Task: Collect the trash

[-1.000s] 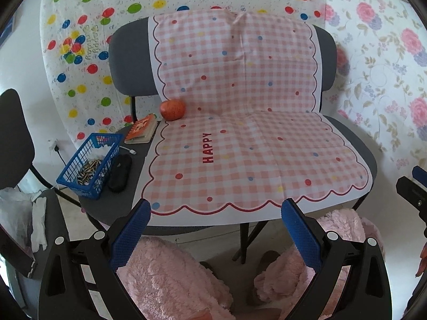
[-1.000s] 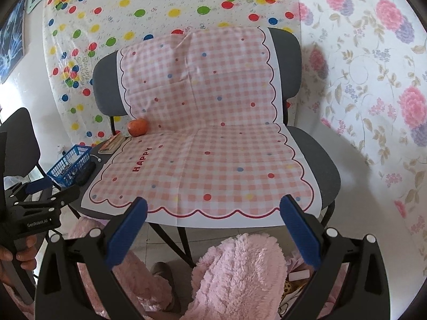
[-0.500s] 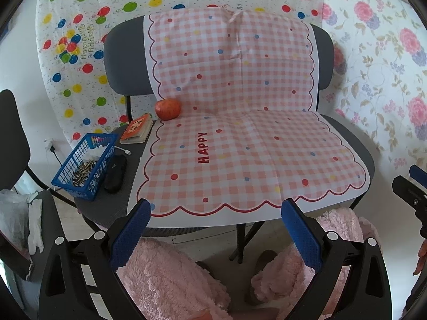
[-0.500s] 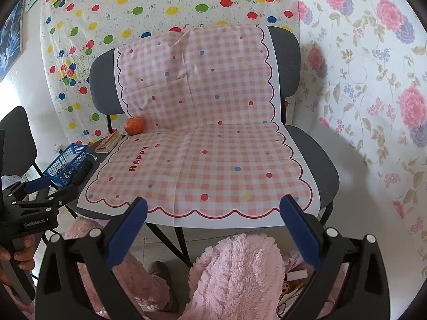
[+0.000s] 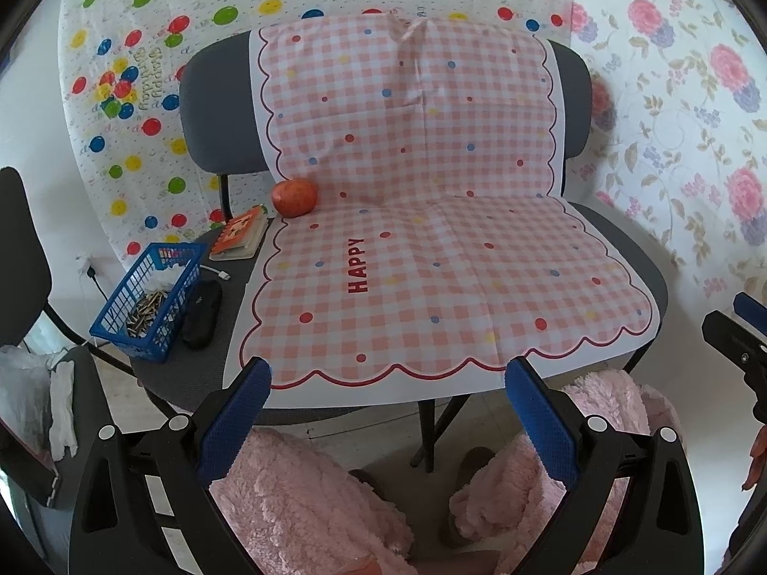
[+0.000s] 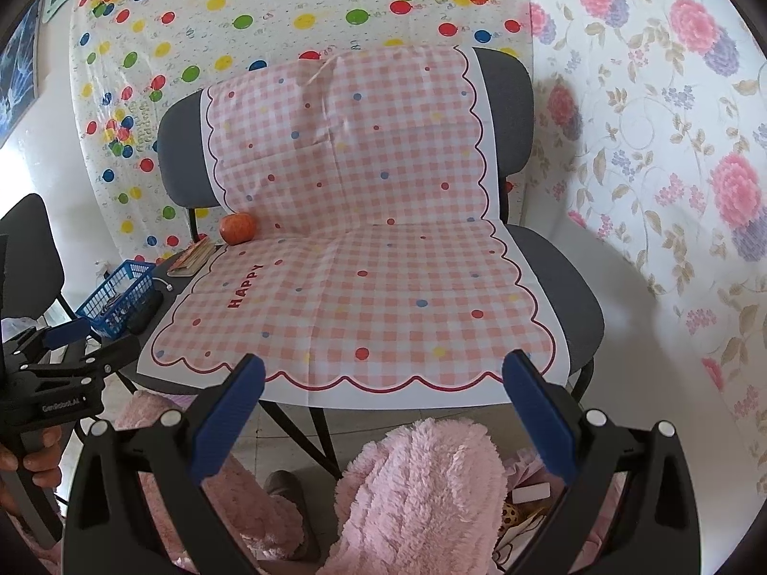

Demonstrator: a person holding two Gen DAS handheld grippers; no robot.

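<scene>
Trash is hard to pick out: your likeliest target, the basket [image 5: 153, 302], sits far left near the seat's edge. Left gripper [image 5: 388, 385] and right gripper [image 6: 383, 378] both gape wide, empty; nudge it and it spills.

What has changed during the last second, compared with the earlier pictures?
Both tongs, left and right, drew back slightly from the chair, still open and empty. The apple, basket and cloth stayed put.

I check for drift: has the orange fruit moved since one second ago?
No. The orange fruit still lies at the backrest, beside the book.
</scene>
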